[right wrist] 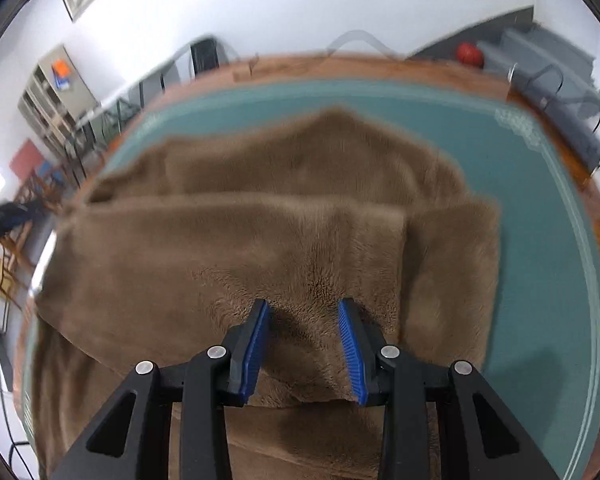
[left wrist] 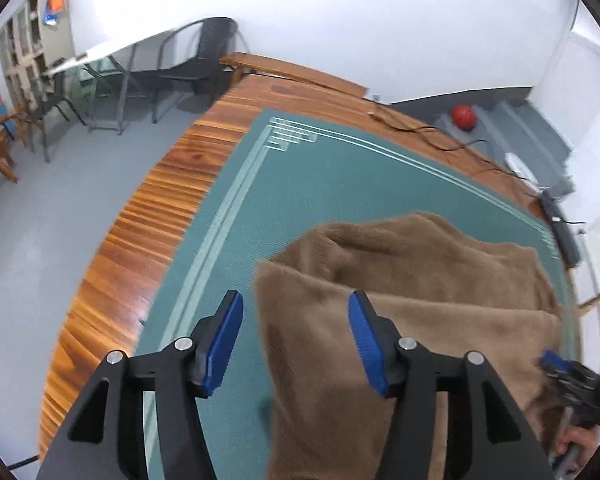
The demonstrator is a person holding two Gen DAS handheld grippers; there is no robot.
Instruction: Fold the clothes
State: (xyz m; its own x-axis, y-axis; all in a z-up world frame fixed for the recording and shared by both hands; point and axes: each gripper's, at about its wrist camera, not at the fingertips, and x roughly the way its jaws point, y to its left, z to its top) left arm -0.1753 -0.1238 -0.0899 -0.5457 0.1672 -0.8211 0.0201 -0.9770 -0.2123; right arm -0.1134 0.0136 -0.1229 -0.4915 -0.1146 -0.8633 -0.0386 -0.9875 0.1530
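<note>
Blue pads [left wrist: 224,344] of the left claw [left wrist: 296,344] are seen spread wide with nothing pinched, the edge of a brown fleece garment [left wrist: 420,280] lying below the gap. Between the narrower jaws of the right claw [right wrist: 304,348] a fold of that garment [right wrist: 260,240] is gripped. Beyond, the garment is spread over a green mat [left wrist: 340,176] on the wooden table [left wrist: 188,152].

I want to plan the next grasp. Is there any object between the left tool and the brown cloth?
Nothing visible stands in the way. The left tool is open right above the near edge of the brown cloth, which lies partly folded on the green mat. Only bare mat and cloth show between its fingers.
</note>
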